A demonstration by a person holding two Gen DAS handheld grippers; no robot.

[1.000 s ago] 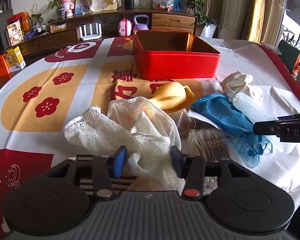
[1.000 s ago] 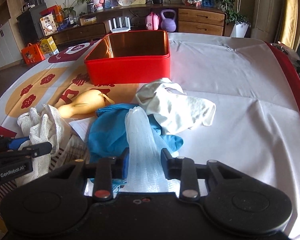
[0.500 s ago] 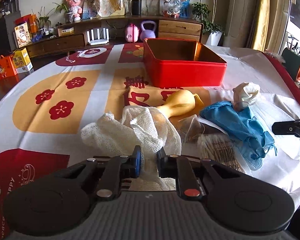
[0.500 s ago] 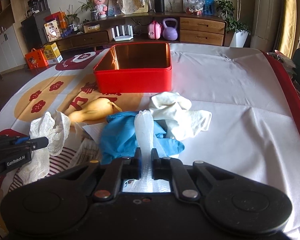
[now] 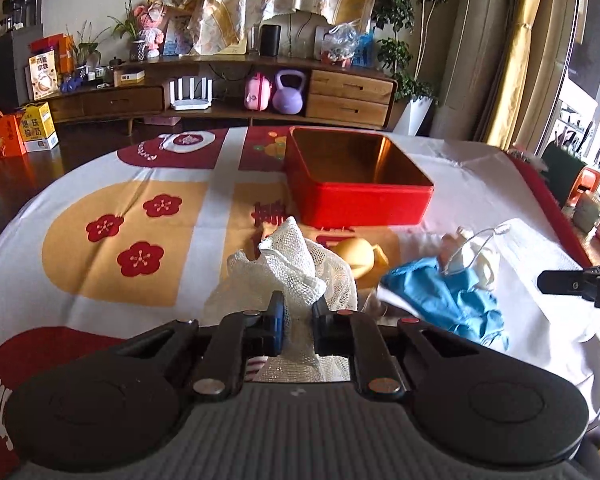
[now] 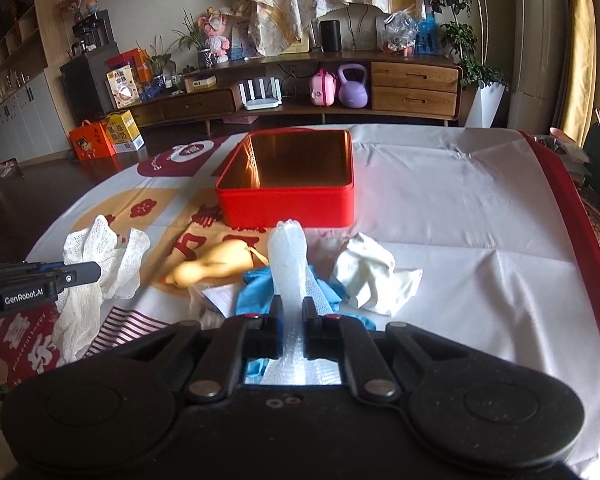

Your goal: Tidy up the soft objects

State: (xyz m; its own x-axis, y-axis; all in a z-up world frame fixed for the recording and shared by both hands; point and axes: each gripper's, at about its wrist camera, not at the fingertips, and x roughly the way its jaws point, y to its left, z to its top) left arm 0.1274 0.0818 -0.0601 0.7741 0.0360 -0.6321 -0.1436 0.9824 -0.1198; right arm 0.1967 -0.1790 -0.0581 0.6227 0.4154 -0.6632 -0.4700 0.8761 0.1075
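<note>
Gripping bubble-wrap roll (image 6: 287, 264) – long axis twd tin (image 6: 288, 204).

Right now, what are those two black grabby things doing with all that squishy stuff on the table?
A person is tidying soft things with two handheld grippers. The left gripper is shut on a white mesh cloth, and the right gripper is shut on a strip of bubble wrap. The red tin beyond them is open with nothing in it. A blue glove, a white cloth and a yellow balloon lie on the table.
</note>
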